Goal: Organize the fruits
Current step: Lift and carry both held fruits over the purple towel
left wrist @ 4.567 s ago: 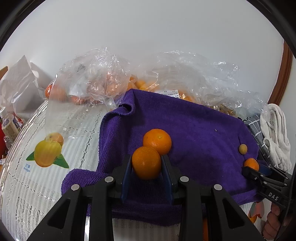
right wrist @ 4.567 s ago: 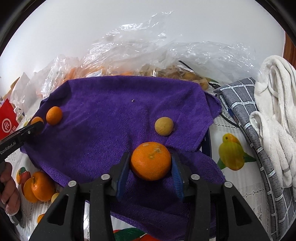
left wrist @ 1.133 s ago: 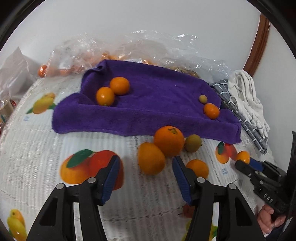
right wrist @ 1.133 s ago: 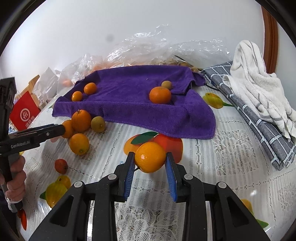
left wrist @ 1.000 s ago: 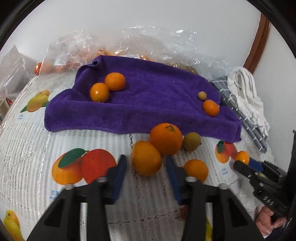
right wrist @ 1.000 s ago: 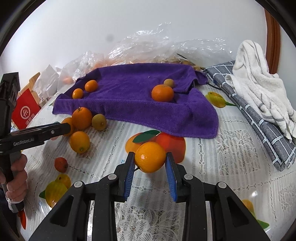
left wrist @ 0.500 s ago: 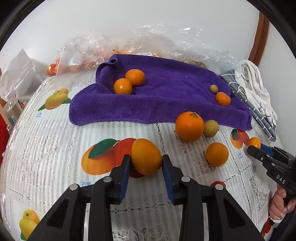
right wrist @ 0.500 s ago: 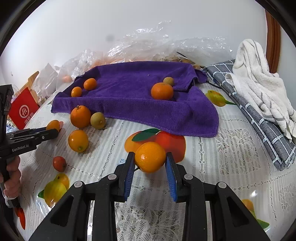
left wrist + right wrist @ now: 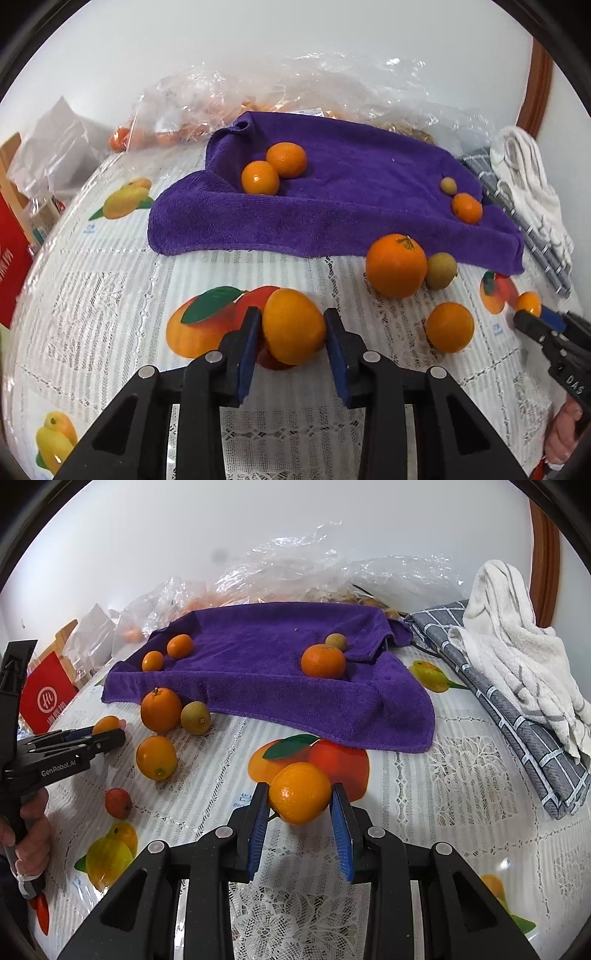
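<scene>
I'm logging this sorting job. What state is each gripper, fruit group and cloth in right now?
Left gripper: shut on an orange.
Right gripper: shut on a second orange.
Purple towel: spread out, rumpled, four fruits resting on it.
Loose fruits: lying on the tablecloth, off the towel.
White towel: bunched up.

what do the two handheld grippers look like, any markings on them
Both grippers, left and right, are matte black plastic frames with angular struts, round silver bolts at the joints and two fingers lined with ribbed blue pads. Seen from the side, the left one reads "GenRobot.AI" in white; the right one shows "DAS". No cables or sleeves are visible.
</scene>
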